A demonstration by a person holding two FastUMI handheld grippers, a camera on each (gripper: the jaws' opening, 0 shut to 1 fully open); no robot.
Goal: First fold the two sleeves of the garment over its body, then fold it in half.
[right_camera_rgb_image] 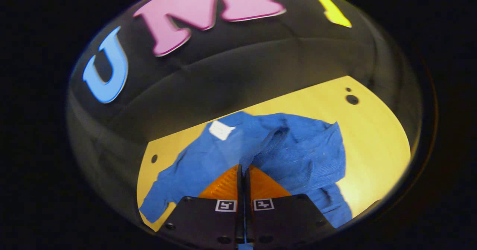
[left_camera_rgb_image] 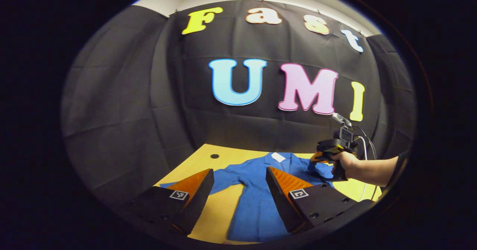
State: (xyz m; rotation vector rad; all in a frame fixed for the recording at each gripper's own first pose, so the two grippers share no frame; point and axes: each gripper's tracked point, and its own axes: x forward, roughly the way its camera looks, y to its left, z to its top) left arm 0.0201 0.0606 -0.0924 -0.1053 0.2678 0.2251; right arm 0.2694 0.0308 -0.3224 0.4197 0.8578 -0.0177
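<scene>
the blue garment (left_camera_rgb_image: 257,201) lies on the yellow table (right_camera_rgb_image: 372,130), the right gripper (right_camera_rgb_image: 244,170) pinched shut on its right sleeve (right_camera_rgb_image: 298,149) mid-fold, needing release over the body, while the left gripper (left_camera_rgb_image: 238,183) hovers wide open, empty.

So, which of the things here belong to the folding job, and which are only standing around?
Belong to the job:
- blue long-sleeved cloth garment
- its sleeve, pinched in the shut right gripper
- left gripper, open above the garment

Only there:
- yellow wooden table
- round dark holes in the table
- black cloth wall
</scene>
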